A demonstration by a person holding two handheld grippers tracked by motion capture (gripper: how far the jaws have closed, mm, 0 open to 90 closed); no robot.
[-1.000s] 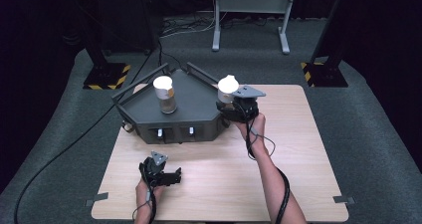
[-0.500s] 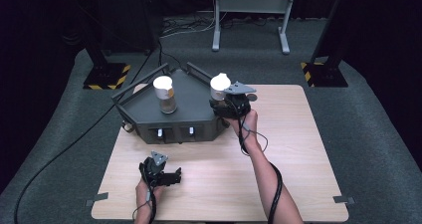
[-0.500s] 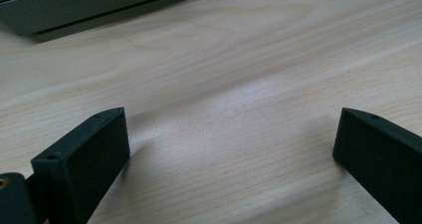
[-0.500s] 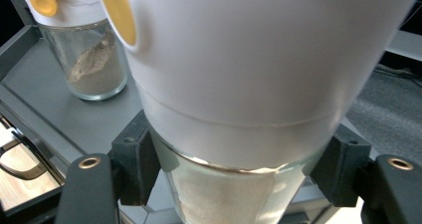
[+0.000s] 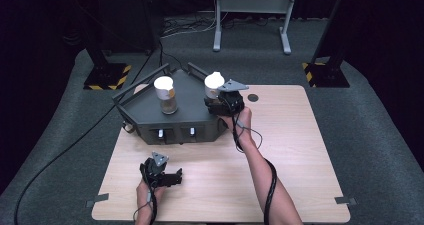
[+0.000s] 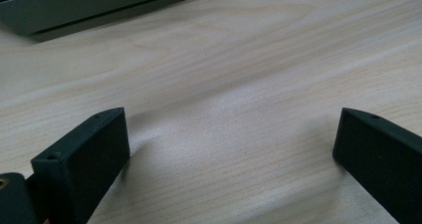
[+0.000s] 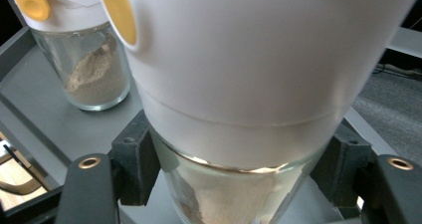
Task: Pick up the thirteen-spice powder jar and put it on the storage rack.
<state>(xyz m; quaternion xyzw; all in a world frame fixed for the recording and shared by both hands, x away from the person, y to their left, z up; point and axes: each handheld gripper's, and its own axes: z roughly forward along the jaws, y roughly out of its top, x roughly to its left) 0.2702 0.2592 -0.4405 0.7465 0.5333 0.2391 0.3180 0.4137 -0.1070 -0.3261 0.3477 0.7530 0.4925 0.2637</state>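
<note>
Right gripper view: my right gripper [image 7: 234, 179] jaws pinch the glass jar [image 7: 234, 194] above the grey tray [image 7: 45, 99]; left gripper [image 6: 229, 154] jaws spread, idle; smooth glass could slip.

No readable text, labels or numbers anywhere.

Jar [image 7: 234, 184] clamped between right gripper [image 5: 216, 101] fingers [image 7: 133, 167], over platform [image 5: 187, 116] right end. Second jar [image 5: 165, 95] left of those fingers, on platform. Left gripper [image 5: 172, 177] near table [image 5: 300, 150] front edge, fingers [image 6: 82, 162] apart.
</note>
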